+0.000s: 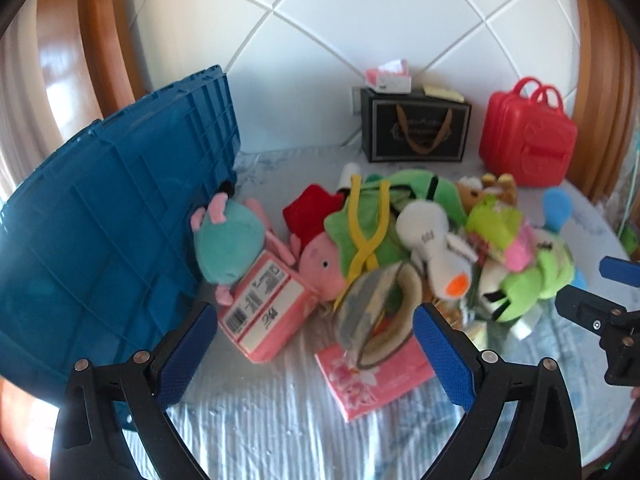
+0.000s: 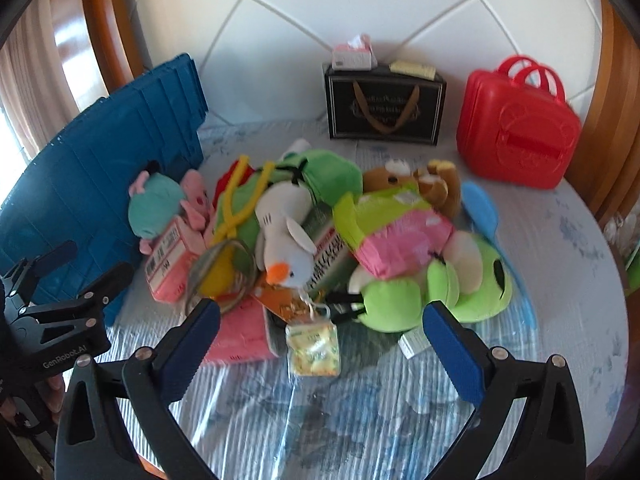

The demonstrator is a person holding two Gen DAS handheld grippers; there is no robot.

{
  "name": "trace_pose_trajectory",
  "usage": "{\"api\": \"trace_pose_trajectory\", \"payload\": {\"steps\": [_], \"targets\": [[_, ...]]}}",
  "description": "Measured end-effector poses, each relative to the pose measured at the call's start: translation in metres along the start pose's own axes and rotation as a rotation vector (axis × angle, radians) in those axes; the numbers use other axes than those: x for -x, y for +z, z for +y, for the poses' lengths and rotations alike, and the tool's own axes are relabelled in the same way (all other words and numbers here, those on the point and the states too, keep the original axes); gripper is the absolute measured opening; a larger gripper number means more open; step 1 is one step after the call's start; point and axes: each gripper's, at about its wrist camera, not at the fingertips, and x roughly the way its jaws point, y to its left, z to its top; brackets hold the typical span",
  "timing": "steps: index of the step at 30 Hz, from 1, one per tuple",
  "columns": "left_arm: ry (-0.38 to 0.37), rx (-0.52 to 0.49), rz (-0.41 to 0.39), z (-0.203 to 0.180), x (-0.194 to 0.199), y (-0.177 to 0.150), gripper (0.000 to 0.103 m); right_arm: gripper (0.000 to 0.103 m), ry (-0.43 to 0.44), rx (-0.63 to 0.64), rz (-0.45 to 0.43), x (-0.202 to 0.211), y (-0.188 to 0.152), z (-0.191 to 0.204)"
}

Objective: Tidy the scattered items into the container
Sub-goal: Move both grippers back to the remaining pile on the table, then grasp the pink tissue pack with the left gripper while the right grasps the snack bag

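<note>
1. Seen first from the left wrist view, the left gripper (image 1: 314, 320) is held above the bed (image 1: 280, 420) with its fingers spread wide and nothing between the pads.
2. Beyond the fingertips a pile of scattered items is heaped at the middle of the bed: a pink labelled packet (image 1: 266, 312), a teal plush (image 1: 228, 246), a pink pig plush (image 1: 322, 266), yellow tongs (image 1: 366, 236), a white duck plush (image 1: 434, 248) and a green frog plush (image 1: 528, 280).
3. A pink tissue pack (image 1: 380, 376) lies flat nearest the gripper, partly covered by a grey pouch (image 1: 376, 312).
4. The blue container (image 1: 108, 216) stands along the bed's left edge, its ribbed wall touching the teal plush.
5. At the head edge a black gift box (image 1: 416, 130) and a red case (image 1: 528, 136) are set against the white headboard (image 1: 360, 20).
6. The right gripper (image 1: 600, 292) enters at the right edge.
7. Bare bedding is left along the near edge.
8. From the right wrist view, the right gripper (image 2: 322, 322) is likewise spread wide and empty.
9. Between its fingertips a small yellow packet (image 2: 314, 348) lies on the bedding, just in front of the pile.
10. The frog plush (image 2: 432, 284) sits by the right finger, under a pink and green packet (image 2: 396, 232).
11. Open bedding is seen toward the right edge and the near edge; the container (image 2: 100, 184) closes off the left.
</note>
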Motion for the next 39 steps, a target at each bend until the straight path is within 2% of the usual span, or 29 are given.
{"api": "trace_pose_trajectory", "payload": {"steps": [6,11,16,23,29,32,34,35,38,39], "targets": [[-0.027,-0.054,0.034,-0.015,-0.03,-0.019,0.1,0.103,0.005,-0.032,0.076,-0.033,-0.024,-0.004],[-0.07,-0.096,0.078,-0.023,-0.058,-0.03,0.1,0.103,-0.035,-0.086,0.114,-0.049,-0.038,-0.011],[-0.104,-0.103,0.087,-0.01,-0.065,-0.043,0.1,0.103,-0.069,-0.124,0.148,-0.059,-0.05,-0.013],[-0.097,-0.116,0.165,0.011,-0.082,-0.081,0.1,0.103,-0.076,-0.143,0.197,-0.088,-0.072,-0.005],[-0.164,-0.096,0.207,0.017,-0.087,-0.101,0.099,0.103,-0.146,-0.115,0.162,-0.123,-0.066,0.005],[-0.143,-0.133,0.247,0.009,-0.099,-0.111,0.099,0.103,-0.177,-0.091,0.172,-0.144,-0.066,0.01],[-0.071,-0.135,0.253,0.015,-0.106,-0.113,0.093,0.103,-0.152,-0.062,0.213,-0.154,-0.069,0.018],[-0.04,-0.118,0.253,0.022,-0.107,-0.111,0.093,0.103,-0.105,-0.036,0.228,-0.155,-0.071,0.026],[0.026,-0.033,0.236,0.053,-0.101,-0.101,0.093,0.103,0.108,0.091,0.29,-0.147,-0.086,0.067],[0.034,-0.016,0.223,0.06,-0.096,-0.096,0.093,0.103,0.152,0.117,0.297,-0.142,-0.09,0.078]]}}
